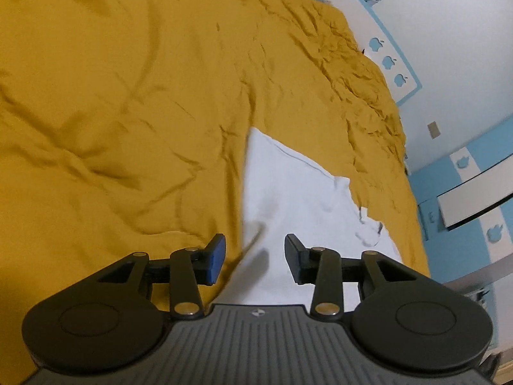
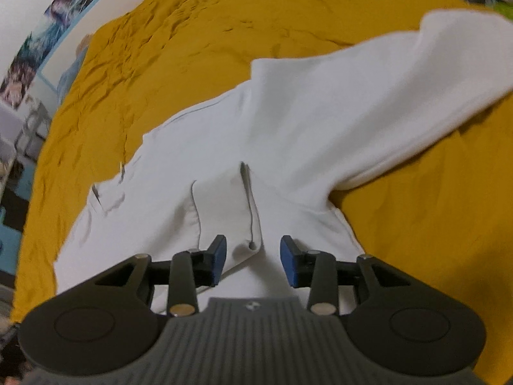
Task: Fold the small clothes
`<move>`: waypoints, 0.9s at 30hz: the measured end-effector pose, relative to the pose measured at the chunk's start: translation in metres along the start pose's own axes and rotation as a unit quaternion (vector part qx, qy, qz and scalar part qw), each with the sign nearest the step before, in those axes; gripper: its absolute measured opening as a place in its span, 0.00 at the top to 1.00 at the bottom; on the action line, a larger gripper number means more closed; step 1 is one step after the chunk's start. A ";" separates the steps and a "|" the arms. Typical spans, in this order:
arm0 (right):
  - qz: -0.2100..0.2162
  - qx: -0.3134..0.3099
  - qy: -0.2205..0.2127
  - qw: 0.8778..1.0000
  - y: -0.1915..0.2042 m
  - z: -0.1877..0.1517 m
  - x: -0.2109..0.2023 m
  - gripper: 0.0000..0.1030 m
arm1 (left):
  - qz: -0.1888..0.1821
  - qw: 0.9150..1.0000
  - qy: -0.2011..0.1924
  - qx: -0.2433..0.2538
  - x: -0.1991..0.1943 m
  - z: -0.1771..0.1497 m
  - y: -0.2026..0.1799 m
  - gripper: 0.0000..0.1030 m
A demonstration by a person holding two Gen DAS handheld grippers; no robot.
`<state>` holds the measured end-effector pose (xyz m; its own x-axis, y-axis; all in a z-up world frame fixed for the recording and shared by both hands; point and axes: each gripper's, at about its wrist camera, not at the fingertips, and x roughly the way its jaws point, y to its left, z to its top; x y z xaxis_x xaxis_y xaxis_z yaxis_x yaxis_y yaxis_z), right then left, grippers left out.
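Note:
A white pair of small trousers (image 2: pixel 288 134) lies on a mustard-yellow bedspread (image 2: pixel 224 25). In the right wrist view its waist and fly are just ahead of my right gripper (image 2: pixel 253 260), which is open and empty above the cloth. One leg (image 2: pixel 416 89) is lifted and bent off to the right. In the left wrist view the white garment (image 1: pixel 295 192) lies ahead and to the right of my left gripper (image 1: pixel 255 258), which is open and empty over the garment's left edge.
The yellow bedspread (image 1: pixel 128 96) spreads wide to the left and far side. A white and blue wall with posters (image 1: pixel 449 48) runs along the right of the left wrist view. Shelving and clutter (image 2: pixel 19 134) stand at the left of the right wrist view.

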<state>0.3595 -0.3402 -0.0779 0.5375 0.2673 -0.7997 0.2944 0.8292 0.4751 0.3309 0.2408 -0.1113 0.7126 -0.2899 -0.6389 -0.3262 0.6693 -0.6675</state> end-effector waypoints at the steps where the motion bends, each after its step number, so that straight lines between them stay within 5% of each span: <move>1: 0.006 0.009 0.000 1.000 -0.002 0.000 0.001 0.67 | 0.000 1.000 0.003 -0.008 0.007 0.002 0.001 0.56; 5: 0.022 0.032 0.003 0.999 -0.008 0.001 0.010 0.67 | 0.013 0.999 0.010 -0.030 0.029 0.007 0.005 0.56; 9: 0.034 0.040 0.007 0.999 -0.007 0.001 0.021 0.95 | 0.017 1.000 -0.002 -0.024 0.031 0.008 0.005 0.86; 12: 0.033 0.024 -0.011 0.999 -0.004 0.000 0.016 0.99 | 0.032 0.999 -0.010 0.007 0.027 0.006 -0.001 0.91; 16: 0.043 -0.001 -0.025 0.999 -0.007 -0.003 0.002 1.00 | 0.066 0.997 -0.010 0.050 0.032 0.005 -0.013 0.92; 21: -0.042 -0.053 -0.022 0.997 -0.015 -0.011 0.013 1.00 | 0.111 0.989 -0.005 0.095 0.033 0.001 -0.026 0.89; 27: -0.030 -0.064 -0.029 0.997 -0.025 0.000 -0.011 0.99 | 0.153 0.971 -0.038 0.178 -0.001 -0.013 -0.061 0.76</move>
<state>0.3466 -0.3638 -0.0808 0.5671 0.1901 -0.8014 0.2255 0.9000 0.3730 0.3421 0.1909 -0.0749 0.6647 0.0014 -0.7471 -0.3032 0.9144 -0.2681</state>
